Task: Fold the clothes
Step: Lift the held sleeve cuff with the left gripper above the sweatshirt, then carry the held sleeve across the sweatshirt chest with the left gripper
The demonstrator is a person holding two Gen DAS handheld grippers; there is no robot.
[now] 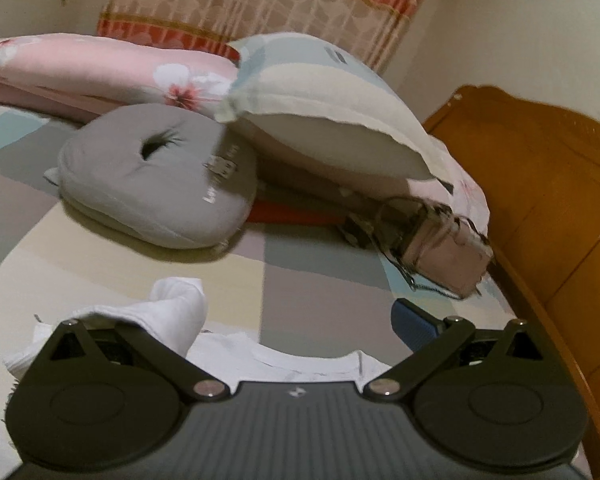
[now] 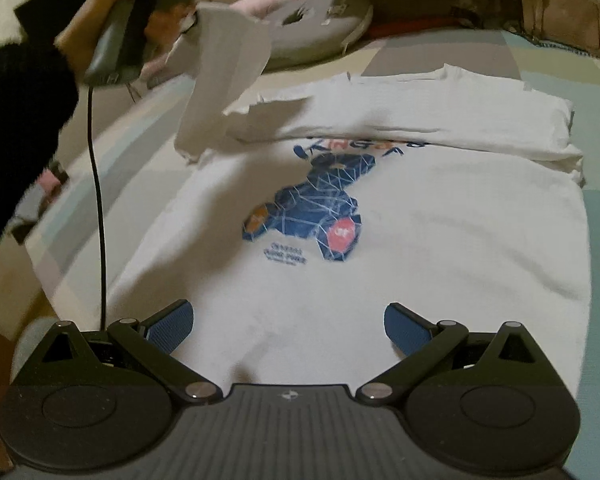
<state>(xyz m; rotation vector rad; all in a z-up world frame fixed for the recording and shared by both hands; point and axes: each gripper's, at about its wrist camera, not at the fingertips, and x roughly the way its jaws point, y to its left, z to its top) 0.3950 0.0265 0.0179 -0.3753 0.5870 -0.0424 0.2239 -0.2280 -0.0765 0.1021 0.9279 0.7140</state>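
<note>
Closest to my right-hand camera, the right claw (image 2: pixel 288 316) is hovering with its blue pads spread wide and nothing between them, over the near end of the white T-shirt with a blue bear print (image 2: pixel 440 240).

Several things are escaping me. A fold of the shirt's own cloth is lying across the top of the print and hiding the bear's head and most of the lettering there. On the left camera, the left claw (image 1: pixel 288 312) is showing only one blue pad; the other is buried under the white sleeve (image 1: pixel 172 312), which is draping over that finger. The linkage is standing wide apart, so nothing is pinched. From the right camera I am seeing the sleeve hanging up in the air, blurred, beside a hand (image 2: pixel 88 28) in a black cuff (image 2: pixel 20 120), with a thin black cable (image 2: pixel 98 200) dangling below.

The shirt is lying flat, print up, with its long axis running away from the right claw: hem near, neckline far, just in front of the left claw.

Everything is resting on a bed sheet of pastel blocks (image 1: pixel 320 280). Beyond are sitting a round grey cushion with a stitched eyelash (image 1: pixel 156 172), a pink floral pillow (image 1: pixel 100 72), a pale striped pillow (image 1: pixel 320 92) and a pinkish strapped handbag (image 1: pixel 440 248). An orange wooden headboard (image 1: pixel 540 184) is bordering the right, under a patterned red-banded curtain (image 1: pixel 260 0).
</note>
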